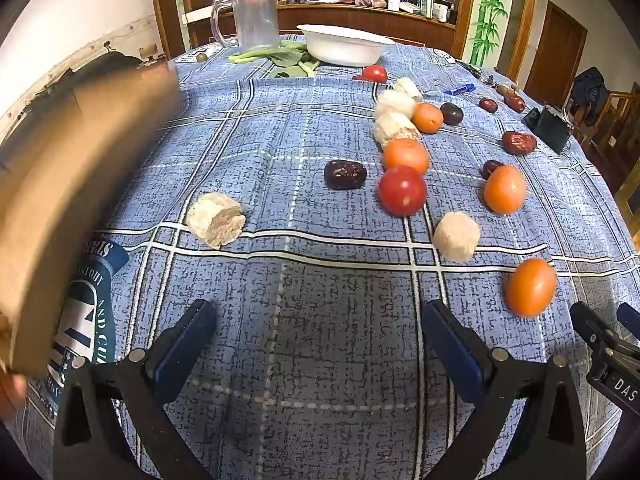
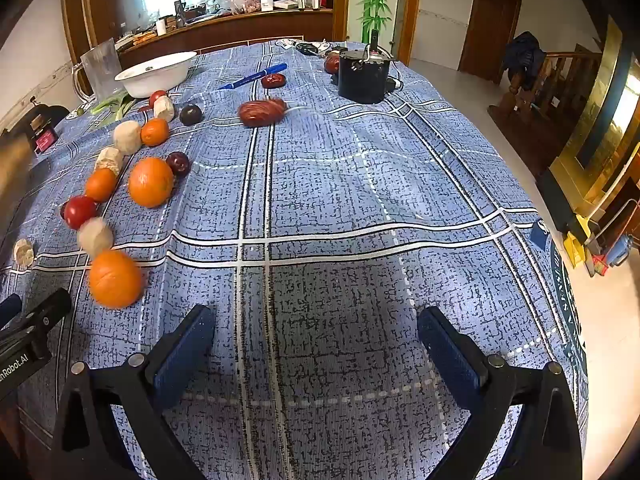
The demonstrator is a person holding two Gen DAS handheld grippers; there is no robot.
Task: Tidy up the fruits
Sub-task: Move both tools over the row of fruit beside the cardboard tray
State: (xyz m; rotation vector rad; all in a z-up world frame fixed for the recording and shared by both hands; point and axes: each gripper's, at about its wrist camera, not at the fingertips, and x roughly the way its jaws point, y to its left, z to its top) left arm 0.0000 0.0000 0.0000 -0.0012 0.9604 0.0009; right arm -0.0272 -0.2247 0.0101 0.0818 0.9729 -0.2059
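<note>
Fruits lie scattered on the blue plaid tablecloth [image 1: 320, 272]. In the left wrist view I see oranges [image 1: 530, 287], a red tomato [image 1: 402, 191], a dark jujube [image 1: 345, 175] and white corn pieces [image 1: 216, 219]. My left gripper [image 1: 320, 332] is open and empty, low over the cloth near the front edge. In the right wrist view my right gripper [image 2: 316, 340] is open and empty too. The nearest orange [image 2: 115, 279] lies to its left. A red jujube [image 2: 262, 112] looks blurred further back.
A cardboard box [image 1: 60, 184] is held at the left of the left wrist view. A white bowl [image 1: 344, 45], a clear jug [image 1: 252, 18] and greens [image 1: 280, 58] stand at the back. A black motor [image 2: 364, 76] and a blue pen [image 2: 256, 76] lie far right.
</note>
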